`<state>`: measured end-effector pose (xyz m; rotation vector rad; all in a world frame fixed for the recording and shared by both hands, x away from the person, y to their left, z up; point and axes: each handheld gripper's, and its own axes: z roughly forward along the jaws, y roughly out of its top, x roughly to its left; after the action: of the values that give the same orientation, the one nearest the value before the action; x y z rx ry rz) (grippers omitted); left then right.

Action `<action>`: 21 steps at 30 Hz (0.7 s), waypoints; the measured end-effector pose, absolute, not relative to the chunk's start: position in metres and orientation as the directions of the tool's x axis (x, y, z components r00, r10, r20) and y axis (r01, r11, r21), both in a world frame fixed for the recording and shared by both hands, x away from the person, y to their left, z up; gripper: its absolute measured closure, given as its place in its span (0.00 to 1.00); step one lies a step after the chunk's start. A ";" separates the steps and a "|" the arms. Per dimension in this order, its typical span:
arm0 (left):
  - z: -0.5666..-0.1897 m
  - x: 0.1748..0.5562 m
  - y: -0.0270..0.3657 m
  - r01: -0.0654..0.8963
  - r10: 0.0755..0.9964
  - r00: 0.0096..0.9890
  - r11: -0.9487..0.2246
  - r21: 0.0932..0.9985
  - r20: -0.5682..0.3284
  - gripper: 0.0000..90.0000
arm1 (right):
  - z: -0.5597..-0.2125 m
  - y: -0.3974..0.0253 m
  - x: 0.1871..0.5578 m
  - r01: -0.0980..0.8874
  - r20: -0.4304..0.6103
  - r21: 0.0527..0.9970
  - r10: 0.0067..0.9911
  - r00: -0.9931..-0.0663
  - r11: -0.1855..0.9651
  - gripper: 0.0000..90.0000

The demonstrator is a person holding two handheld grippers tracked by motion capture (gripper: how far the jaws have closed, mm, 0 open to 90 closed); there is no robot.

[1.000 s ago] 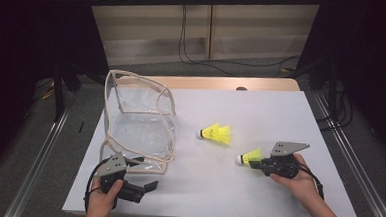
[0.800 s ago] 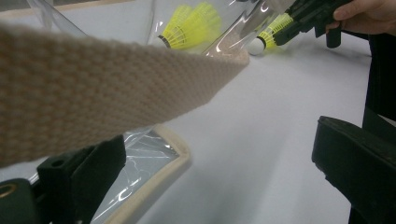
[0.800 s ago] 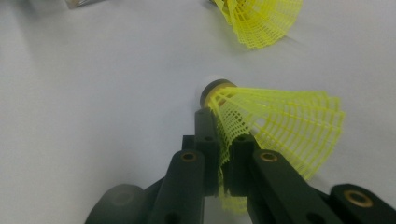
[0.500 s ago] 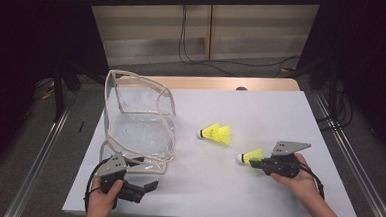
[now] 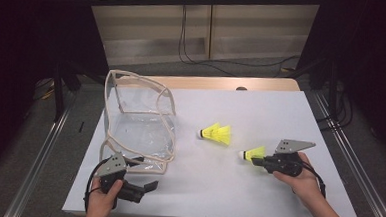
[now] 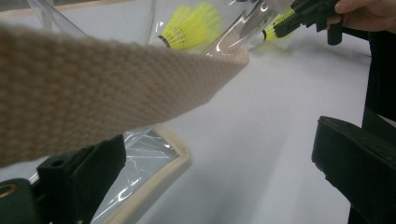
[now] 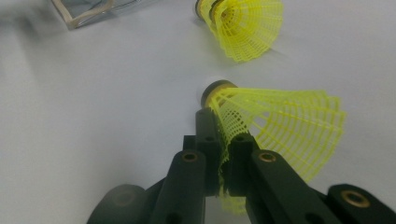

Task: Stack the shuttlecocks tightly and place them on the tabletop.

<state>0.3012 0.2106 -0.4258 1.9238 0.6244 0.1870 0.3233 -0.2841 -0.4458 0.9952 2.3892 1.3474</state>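
Between right claw [image 7: 223, 154] jaws, pinched tight: yellow shuttlecock [image 7: 280, 126] skirt.

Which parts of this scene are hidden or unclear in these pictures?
- Clear plastic bag with beige trim: in the left gripper view, a blurred beige webbing strap covers most of it.
- Yellow mesh shuttlecock in the right gripper: the jaws cover part of its skirt.
- Second yellow shuttlecock: the right gripper view's top edge cuts it off.
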 end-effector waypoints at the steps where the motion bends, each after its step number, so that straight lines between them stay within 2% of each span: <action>1: -0.426 0.301 0.211 0.338 0.503 0.851 -0.308 0.889 -0.149 0.03 | -0.446 -0.284 0.323 0.449 0.129 0.823 0.655 -0.744 0.347 0.97; 21: -0.426 0.301 0.211 0.337 0.503 0.851 -0.308 0.890 -0.149 0.03 | -0.439 -0.282 0.330 0.445 0.132 0.840 0.679 -0.722 0.310 0.97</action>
<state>0.3014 0.2106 -0.4258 1.9234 0.6237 0.1876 0.3297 -0.2823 -0.4393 1.0241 2.3308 1.3720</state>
